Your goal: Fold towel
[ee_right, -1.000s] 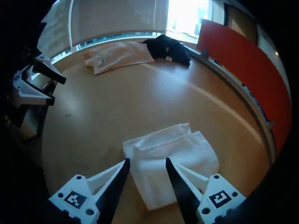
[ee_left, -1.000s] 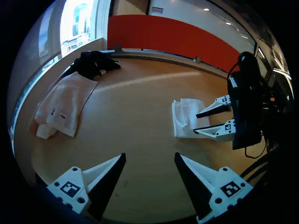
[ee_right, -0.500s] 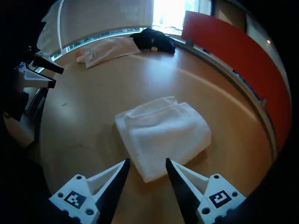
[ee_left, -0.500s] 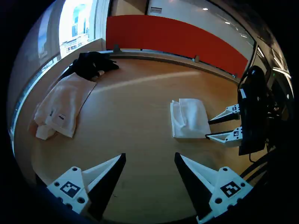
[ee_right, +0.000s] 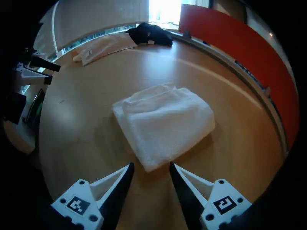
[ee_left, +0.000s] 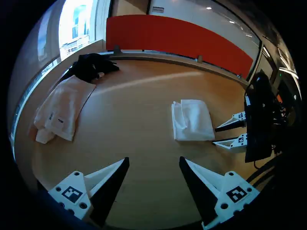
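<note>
Withdrawn over the last 1.0 s, the right claw is now held released and empty just short of the near corner of the folded towel, which is left lying as a compact rectangle near the middle of the desk. The left claw is held released and empty well apart from it, so the fold is judged finished and both claws kept clear to leave it undisturbed. No writing can be read: a small tag on a second towel is too small, and only square markers are carried on the claws.
</note>
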The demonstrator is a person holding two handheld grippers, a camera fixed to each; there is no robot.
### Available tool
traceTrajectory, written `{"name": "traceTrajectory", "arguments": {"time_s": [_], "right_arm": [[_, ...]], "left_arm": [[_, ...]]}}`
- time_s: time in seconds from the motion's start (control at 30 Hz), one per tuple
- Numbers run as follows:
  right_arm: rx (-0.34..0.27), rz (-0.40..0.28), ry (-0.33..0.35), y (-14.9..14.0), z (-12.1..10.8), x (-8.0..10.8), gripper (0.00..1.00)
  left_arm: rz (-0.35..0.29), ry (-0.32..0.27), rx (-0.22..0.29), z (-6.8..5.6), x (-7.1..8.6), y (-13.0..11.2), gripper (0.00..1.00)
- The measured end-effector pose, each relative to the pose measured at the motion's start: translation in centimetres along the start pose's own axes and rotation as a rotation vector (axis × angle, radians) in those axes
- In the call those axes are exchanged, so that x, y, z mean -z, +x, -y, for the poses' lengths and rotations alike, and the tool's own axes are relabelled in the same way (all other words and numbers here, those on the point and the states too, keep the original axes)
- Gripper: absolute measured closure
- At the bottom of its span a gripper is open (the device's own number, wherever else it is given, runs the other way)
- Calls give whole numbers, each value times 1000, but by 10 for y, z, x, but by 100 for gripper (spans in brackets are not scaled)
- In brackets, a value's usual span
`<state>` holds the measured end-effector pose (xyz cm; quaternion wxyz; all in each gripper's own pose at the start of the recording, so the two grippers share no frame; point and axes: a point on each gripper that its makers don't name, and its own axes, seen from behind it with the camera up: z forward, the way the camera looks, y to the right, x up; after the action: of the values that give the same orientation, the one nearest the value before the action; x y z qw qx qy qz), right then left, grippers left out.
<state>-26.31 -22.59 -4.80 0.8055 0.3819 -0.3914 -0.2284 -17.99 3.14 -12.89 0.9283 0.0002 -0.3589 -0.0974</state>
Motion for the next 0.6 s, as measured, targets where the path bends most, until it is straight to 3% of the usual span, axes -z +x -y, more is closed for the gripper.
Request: {"name": "traceTrajectory", "arguments": {"time_s": [0.37,0.6], "right_arm": [[-61,3,9,-6,3,-7,56],[-93,-8,-1,-5,-2,-7,79]], "left_arm": [[5,-1,7,-3,1,-4,3],[7,-1,4,-4,1,-5,3]]}}
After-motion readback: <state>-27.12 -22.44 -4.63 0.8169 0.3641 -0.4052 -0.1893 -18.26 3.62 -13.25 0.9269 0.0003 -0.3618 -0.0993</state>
